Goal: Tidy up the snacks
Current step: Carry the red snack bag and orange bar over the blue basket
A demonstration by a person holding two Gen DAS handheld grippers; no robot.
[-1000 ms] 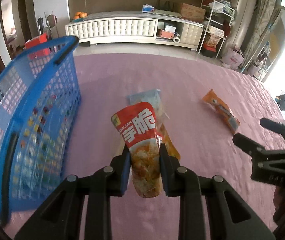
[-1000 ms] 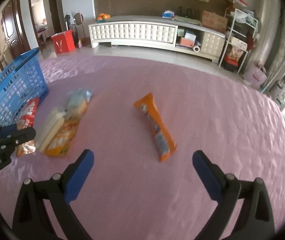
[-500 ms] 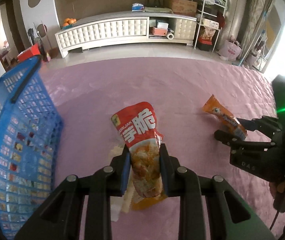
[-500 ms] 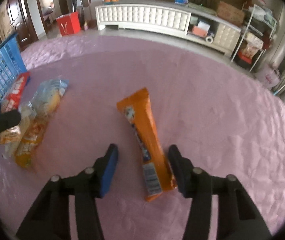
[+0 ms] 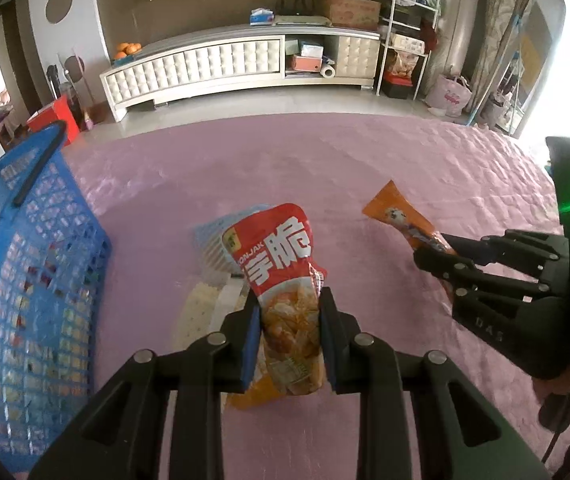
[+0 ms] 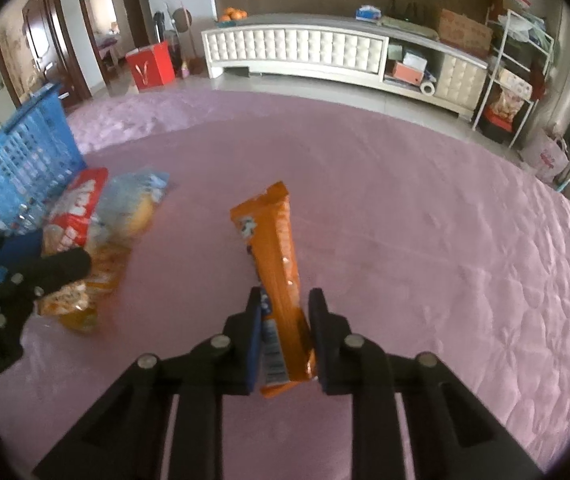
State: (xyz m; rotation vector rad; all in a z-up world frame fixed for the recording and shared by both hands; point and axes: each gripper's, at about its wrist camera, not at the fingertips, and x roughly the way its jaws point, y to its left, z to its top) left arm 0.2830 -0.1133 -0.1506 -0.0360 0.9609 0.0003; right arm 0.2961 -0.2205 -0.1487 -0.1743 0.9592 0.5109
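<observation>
Between the right gripper's (image 6: 283, 334) closing fingers lay the orange snack bar (image 6: 277, 264) on the pink bedspread (image 6: 425, 240), its long axis running straight away from them. The left gripper (image 5: 289, 338) stood clamped on a red pouch (image 5: 281, 276) marked "ONJAK", nearer the blue basket (image 5: 25, 272) at its left.

Home living room, white tufted sideboard (image 5: 221, 68), cluttered shelf rack (image 6: 517, 60), doorways

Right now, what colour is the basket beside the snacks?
Blue, a plastic lattice basket with a dark handle; the left wrist view shows it best.
</observation>
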